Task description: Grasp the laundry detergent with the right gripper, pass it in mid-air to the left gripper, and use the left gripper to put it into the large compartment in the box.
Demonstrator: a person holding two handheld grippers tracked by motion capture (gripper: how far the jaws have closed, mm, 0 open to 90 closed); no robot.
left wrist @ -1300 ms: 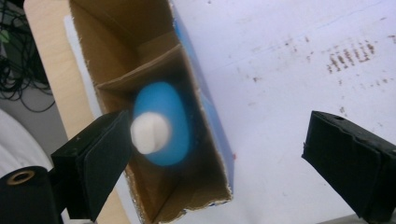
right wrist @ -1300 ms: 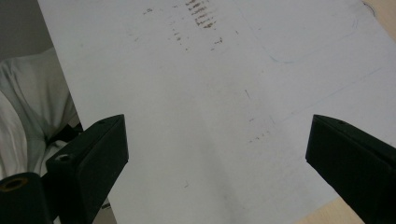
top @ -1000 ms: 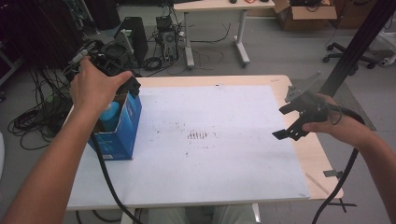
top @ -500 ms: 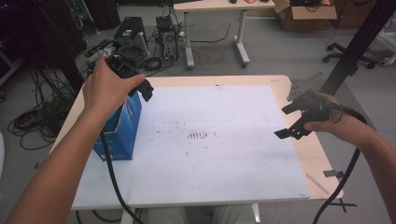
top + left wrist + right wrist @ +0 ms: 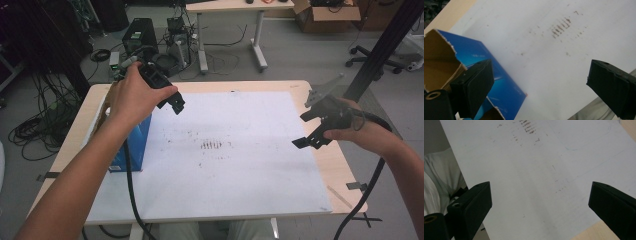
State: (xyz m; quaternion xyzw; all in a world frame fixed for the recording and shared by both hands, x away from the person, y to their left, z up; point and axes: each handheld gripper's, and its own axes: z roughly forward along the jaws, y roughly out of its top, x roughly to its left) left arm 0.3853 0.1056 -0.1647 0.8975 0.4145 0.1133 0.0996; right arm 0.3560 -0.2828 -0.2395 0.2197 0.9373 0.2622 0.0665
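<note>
blue cardboard marks the only object in play: an open-topped box (image 5: 131, 145) stands upright at the left edge of the surface (image 5: 320, 165), its torn flaps showing brown inside in the left gripper view. the left gripper (image 5: 172, 104) hangs above the white sheet (image 5: 240, 170) just right of the box, fingers spread wide and holding nothing. across the surface, well apart from the box, the right gripper (image 5: 311, 131) hovers over the sheet's right border, its fingers equally wide and empty (the person's pale clothing (image 5: 439, 182) shows past them in the right gripper view). brown smudges (image 5: 212, 145) dot the middle of the sheet.

the work in hand appears to be the box, and the left gripper is the one placed to take it. the risks look plain enough. the box is light and tall, so a finger that comes in against its side wall could tip it or push it off the left edge. its torn rim looks weak; a pinch there may crumple or tear the card rather than lift it. the trailing cable (image 5: 129, 190) runs close beside the box and could drag it if the arm swings.
</note>
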